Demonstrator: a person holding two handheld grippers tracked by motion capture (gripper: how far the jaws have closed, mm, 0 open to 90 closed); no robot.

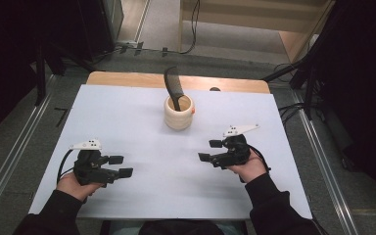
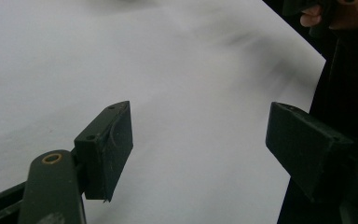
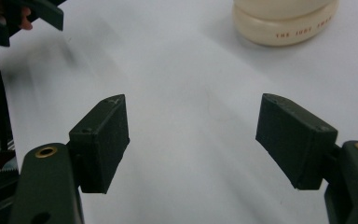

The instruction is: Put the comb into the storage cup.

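Both left gripper (image 1: 120, 166) and right gripper (image 1: 210, 150): fingers spread wide, holding nothing, above table (image 1: 142, 127).

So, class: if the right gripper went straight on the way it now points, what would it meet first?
Probably nothing at first: the right gripper points across bare table toward the left gripper; the cup sits off to one side.

White table (image 1: 127, 127) carries cream cup (image 1: 178, 119).
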